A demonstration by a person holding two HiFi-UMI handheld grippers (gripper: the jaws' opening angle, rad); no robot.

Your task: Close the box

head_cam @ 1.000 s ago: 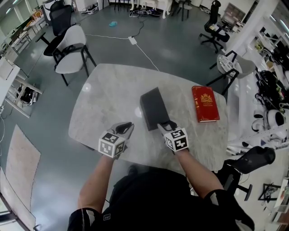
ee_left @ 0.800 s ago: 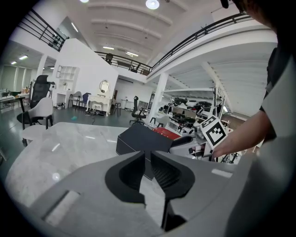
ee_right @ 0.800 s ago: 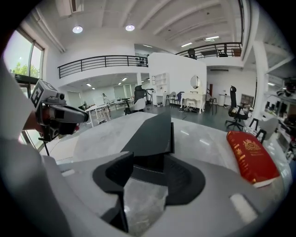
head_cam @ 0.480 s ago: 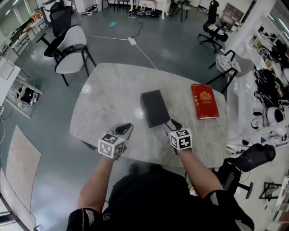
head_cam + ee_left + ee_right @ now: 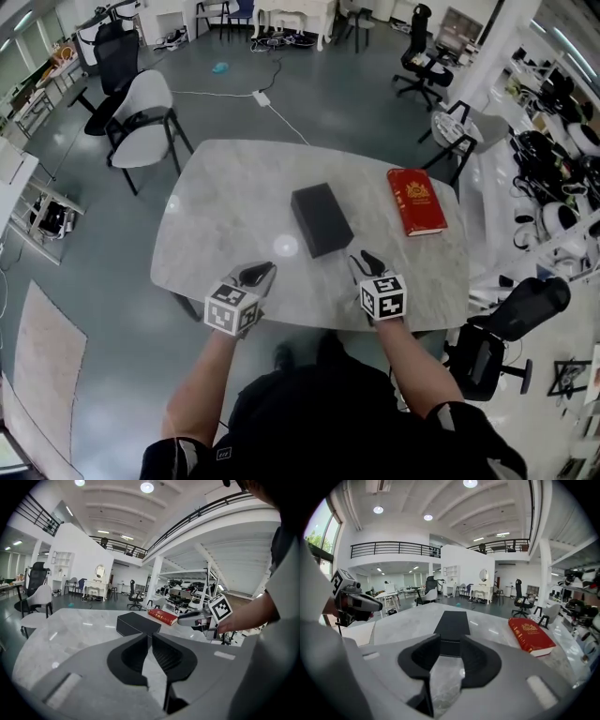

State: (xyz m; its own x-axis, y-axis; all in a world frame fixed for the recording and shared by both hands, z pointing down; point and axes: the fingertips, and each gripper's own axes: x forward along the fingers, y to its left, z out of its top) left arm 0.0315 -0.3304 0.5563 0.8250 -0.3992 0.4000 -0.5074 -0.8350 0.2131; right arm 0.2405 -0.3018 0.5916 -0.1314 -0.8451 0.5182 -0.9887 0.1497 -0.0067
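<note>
The black box (image 5: 321, 219) lies shut, lid flat, in the middle of the marble table (image 5: 225, 187); it also shows as a black box (image 5: 137, 623) and a black box (image 5: 453, 623) in the gripper views. My left gripper (image 5: 257, 274) hovers near the table's front edge, left of the box and clear of it. Its jaws (image 5: 150, 637) have just been closing to a thin slit with nothing between them. My right gripper (image 5: 364, 262) hangs just short of the box's near right corner, not touching. Its jaws (image 5: 450, 641) have just been closing too but still stand apart, empty.
A red book (image 5: 416, 201) lies flat on the table to the right of the box. A white chair (image 5: 141, 103) stands beyond the table's far left corner. A black office chair (image 5: 511, 314) sits by my right elbow.
Both grippers drew back from the box toward me. The right one, which was at the box's near end, is now apart from it with narrower jaws.
</note>
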